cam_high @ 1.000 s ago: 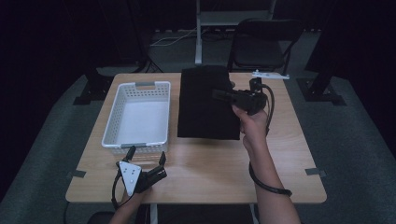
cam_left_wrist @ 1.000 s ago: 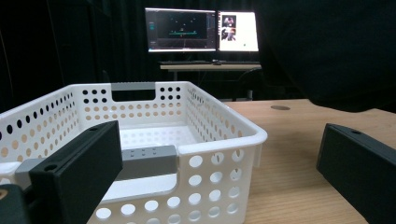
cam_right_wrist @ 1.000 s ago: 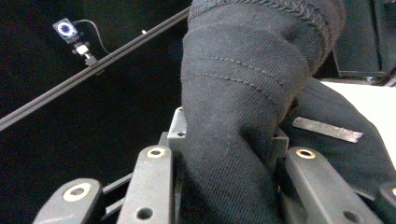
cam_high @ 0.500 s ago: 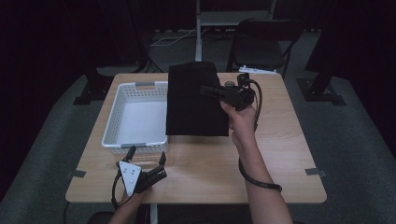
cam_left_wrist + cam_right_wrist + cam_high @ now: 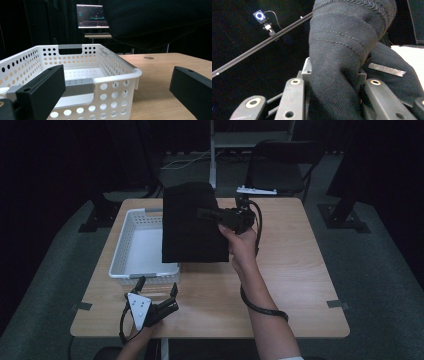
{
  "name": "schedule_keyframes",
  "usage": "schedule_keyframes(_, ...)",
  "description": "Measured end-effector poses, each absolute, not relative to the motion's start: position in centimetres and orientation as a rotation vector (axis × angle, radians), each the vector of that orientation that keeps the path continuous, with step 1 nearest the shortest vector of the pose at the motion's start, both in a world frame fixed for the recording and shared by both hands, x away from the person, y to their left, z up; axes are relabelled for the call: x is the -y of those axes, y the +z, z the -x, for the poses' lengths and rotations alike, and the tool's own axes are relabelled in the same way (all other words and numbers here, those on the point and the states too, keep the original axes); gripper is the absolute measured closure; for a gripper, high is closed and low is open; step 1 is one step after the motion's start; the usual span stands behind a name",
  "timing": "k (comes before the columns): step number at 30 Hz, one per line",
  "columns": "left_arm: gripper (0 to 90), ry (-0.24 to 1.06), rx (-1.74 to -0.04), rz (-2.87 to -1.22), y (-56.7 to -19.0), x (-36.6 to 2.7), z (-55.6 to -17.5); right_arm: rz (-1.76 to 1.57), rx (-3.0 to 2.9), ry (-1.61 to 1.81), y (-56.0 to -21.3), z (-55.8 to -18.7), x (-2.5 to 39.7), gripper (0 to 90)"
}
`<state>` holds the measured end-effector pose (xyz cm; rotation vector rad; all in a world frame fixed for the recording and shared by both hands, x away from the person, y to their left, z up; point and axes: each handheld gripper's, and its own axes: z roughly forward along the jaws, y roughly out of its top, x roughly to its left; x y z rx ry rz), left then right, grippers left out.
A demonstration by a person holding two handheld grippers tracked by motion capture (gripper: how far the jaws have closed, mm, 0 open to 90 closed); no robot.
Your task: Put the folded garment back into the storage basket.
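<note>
A folded black garment [image 5: 192, 225] hangs in the air over the right edge of the white perforated basket [image 5: 131, 251], held up by my right gripper [image 5: 212, 215], which is shut on it. In the right gripper view the thick black cloth [image 5: 339, 62] is bunched between the jaws. My left gripper [image 5: 157, 292] rests open at the table's front left, just in front of the basket. In the left gripper view its two black jaws stand wide apart, with the basket's corner [image 5: 120, 75] between them and nothing held.
The wooden table [image 5: 295, 270] has bare surface to the right of the garment. A black chair [image 5: 280, 167] stands behind the table. A lit monitor [image 5: 92, 16] shows far back in the left gripper view.
My right gripper has carried the black garment leftward, from the table's middle to above the basket's right side. The left gripper has stayed put.
</note>
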<state>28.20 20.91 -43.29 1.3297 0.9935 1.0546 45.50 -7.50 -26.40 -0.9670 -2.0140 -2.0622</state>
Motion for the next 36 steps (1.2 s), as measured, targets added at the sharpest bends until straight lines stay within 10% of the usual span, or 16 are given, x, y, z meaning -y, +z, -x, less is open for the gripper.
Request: schedule_keyframes(36, 1.5, 1.042, -0.975, -1.332, -43.3, -21.0, -28.1, 0.851, 1.953, -2.051, -26.6, -47.3, -0.5, 67.2)
